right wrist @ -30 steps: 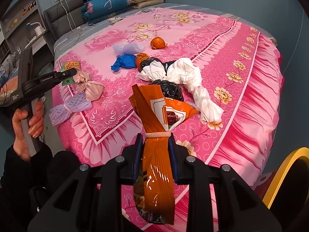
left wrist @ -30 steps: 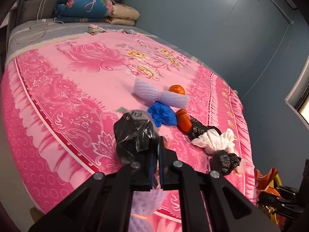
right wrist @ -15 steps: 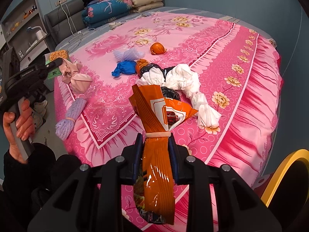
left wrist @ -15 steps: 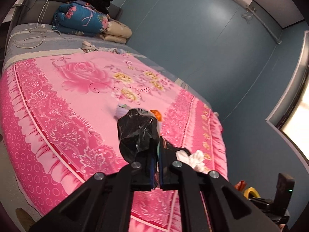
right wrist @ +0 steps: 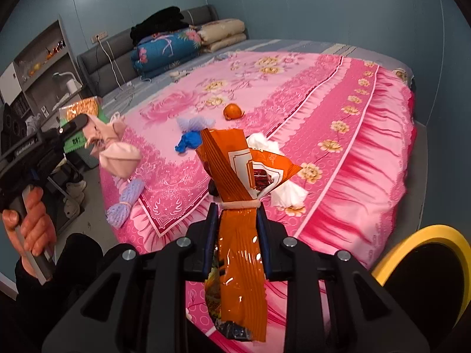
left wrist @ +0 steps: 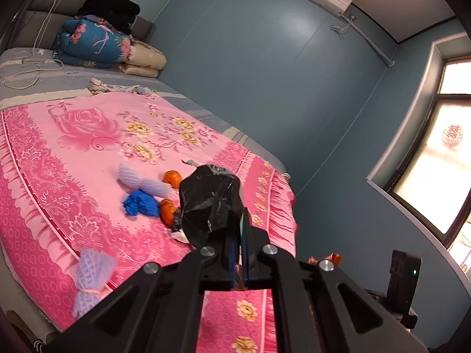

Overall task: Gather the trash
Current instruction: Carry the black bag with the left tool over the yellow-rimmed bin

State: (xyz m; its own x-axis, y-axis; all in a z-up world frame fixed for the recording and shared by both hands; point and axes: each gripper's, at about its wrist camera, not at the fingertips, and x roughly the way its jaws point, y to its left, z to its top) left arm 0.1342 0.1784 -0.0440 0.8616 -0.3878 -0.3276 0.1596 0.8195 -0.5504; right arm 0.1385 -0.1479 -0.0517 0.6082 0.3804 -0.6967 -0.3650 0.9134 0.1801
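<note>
My left gripper [left wrist: 240, 253] is shut on a black plastic bag [left wrist: 210, 203], held up above the pink bed. In the right wrist view the left gripper [right wrist: 73, 126] carries a pale pink bundle [right wrist: 119, 153] as well. My right gripper [right wrist: 237, 223] is shut on an orange snack wrapper [right wrist: 241, 173] tied with a rubber band, held over the bed's near edge. On the bedspread lie a blue bag [left wrist: 139, 203], two orange pieces [left wrist: 172, 178], purple foam netting [left wrist: 138, 181] and a white bag [right wrist: 287, 192].
Another purple foam net [left wrist: 91, 276] hangs at the bed's near edge. Folded quilts [left wrist: 91, 44] sit at the headboard. A yellow-rimmed black bin [right wrist: 426, 267] is at lower right in the right wrist view. A shelf unit [right wrist: 38, 67] stands left of the bed.
My left gripper has lifted and swung right with the black bag, bringing the wall and window into view. The right gripper has pulled back slightly, keeping its hold on the orange wrapper.
</note>
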